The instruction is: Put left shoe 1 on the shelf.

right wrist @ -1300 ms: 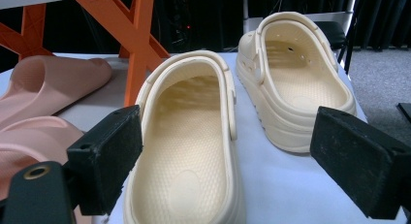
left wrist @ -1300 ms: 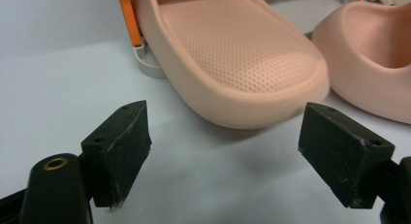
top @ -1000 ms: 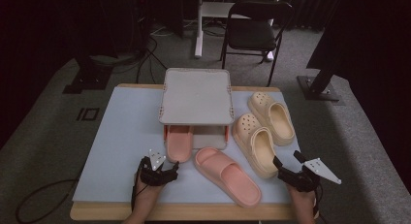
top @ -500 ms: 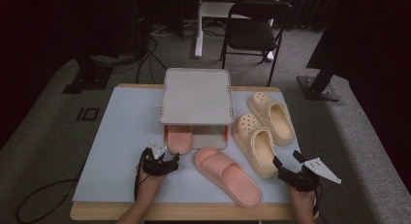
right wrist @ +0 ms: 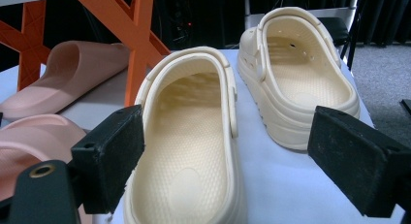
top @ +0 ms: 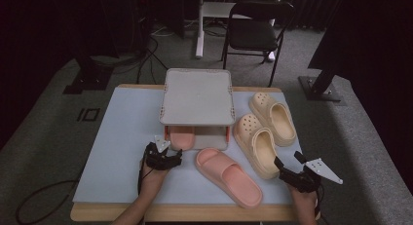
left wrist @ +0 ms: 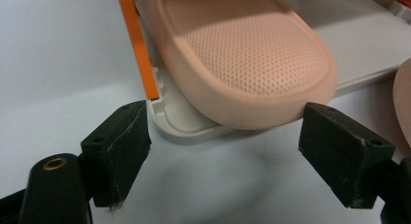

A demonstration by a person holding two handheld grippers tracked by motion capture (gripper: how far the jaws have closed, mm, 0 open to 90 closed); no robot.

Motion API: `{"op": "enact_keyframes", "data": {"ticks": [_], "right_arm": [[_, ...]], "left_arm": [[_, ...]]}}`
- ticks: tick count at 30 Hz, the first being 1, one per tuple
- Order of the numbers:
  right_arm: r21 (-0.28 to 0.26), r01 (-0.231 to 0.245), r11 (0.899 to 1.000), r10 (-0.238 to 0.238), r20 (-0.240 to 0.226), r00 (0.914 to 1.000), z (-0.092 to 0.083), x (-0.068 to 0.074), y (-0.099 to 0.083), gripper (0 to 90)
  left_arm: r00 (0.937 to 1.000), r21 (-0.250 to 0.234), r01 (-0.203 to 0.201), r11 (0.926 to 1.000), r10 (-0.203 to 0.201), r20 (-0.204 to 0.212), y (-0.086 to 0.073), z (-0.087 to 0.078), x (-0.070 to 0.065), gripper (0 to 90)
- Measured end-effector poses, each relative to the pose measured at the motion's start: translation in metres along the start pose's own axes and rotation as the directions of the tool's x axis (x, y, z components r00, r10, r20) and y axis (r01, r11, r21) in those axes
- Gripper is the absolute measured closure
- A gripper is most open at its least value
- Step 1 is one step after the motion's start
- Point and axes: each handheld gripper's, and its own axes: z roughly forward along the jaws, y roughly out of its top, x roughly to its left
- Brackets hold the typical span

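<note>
A grey two-tier shoe rack (top: 197, 96) with orange struts (left wrist: 138, 44) stands mid-table. One pink slide (top: 181, 137) lies on its lower shelf, heel (left wrist: 242, 54) poking out over the shelf edge (left wrist: 194, 132). My left gripper (top: 171, 156) is open just in front of that heel, with the jaws either side of it and not touching (left wrist: 225, 115). A second pink slide (top: 229, 176) lies on the mat in front of the rack. Two cream clogs sit to the right, a near one (top: 255, 144) and a far one (top: 275, 115). My right gripper (top: 287, 161) is open behind the near clog's heel (right wrist: 189, 151).
A pale blue mat (top: 122, 137) covers the wooden table, whose front edge (top: 195, 214) runs along the bottom. Behind the table stand a black chair (top: 258, 25) and a white stand post (top: 199, 20). Dark stand bases (top: 321, 86) and cables lie on the carpet.
My left gripper has moved forward toward the rack's front left corner and now sits close to the shelved slide's heel. The right gripper and all the shoes have stayed put.
</note>
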Motion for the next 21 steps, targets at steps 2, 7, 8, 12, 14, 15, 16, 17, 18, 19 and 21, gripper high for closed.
{"op": "enact_keyframes", "data": {"ticks": [2,7,8,12,14,15,16,17,18,19,21], "right_arm": [[-0.001,-0.001,1.000,0.001,0.000,1.0000,0.0000,-0.0001,-0.0001,12.7],[0.000,-0.001,1.000,0.001,0.001,1.0000,-0.0001,-0.0003,-0.0002,12.7],[0.001,-0.003,1.000,0.003,0.002,1.0000,-0.0001,-0.0005,-0.0002,12.7],[0.001,-0.001,1.000,0.001,0.000,1.0000,-0.0001,-0.0002,-0.0001,12.7],[0.001,0.000,1.000,0.000,0.000,1.0000,0.0000,0.0002,-0.0003,12.7],[0.002,0.001,1.000,-0.001,-0.002,1.0000,0.0000,0.0003,-0.0002,12.7],[0.002,0.002,1.000,-0.002,-0.001,1.0000,0.0000,0.0005,-0.0002,12.7],[0.002,0.003,1.000,-0.003,-0.002,1.0000,0.0001,0.0006,-0.0002,12.7],[0.003,0.002,1.000,-0.002,-0.004,1.0000,0.0002,0.0006,-0.0001,12.7],[0.005,0.002,1.000,-0.002,-0.003,1.0000,0.0003,0.0008,-0.0002,12.7],[0.007,0.000,1.000,0.000,-0.004,1.0000,0.0005,0.0009,-0.0003,12.7]], "left_arm": [[1.0000,0.003,-0.003,1.0000,0.003,0.001,0.0013,0.0022,-0.0005,18.5],[1.0000,0.005,-0.001,1.0000,0.001,-0.007,0.0033,0.0060,-0.0004,18.5],[0.9999,0.015,-0.006,0.9999,0.006,-0.009,0.0042,0.0070,0.0004,18.5],[0.9999,0.023,-0.013,0.9996,0.014,-0.008,0.0062,0.0083,0.0006,16.7],[0.9999,0.026,-0.014,0.9996,0.014,-0.007,0.0066,0.0084,0.0007,16.3],[0.9998,0.022,-0.017,0.9996,0.017,-0.006,0.0063,0.0083,0.0003,16.3],[0.9999,0.020,-0.016,0.9997,0.016,-0.005,0.0058,0.0081,0.0004,16.4],[1.0000,0.015,-0.005,0.9999,0.005,0.004,0.0051,0.0075,0.0009,16.4],[0.9996,0.009,0.002,1.0000,-0.003,0.027,0.0041,0.0065,0.0012,16.3],[0.9993,0.004,0.003,1.0000,-0.003,0.038,0.0034,0.0048,0.0009,15.9],[0.9979,-0.011,0.008,0.9999,-0.007,0.064,0.0024,0.0005,0.0000,14.5]]}}
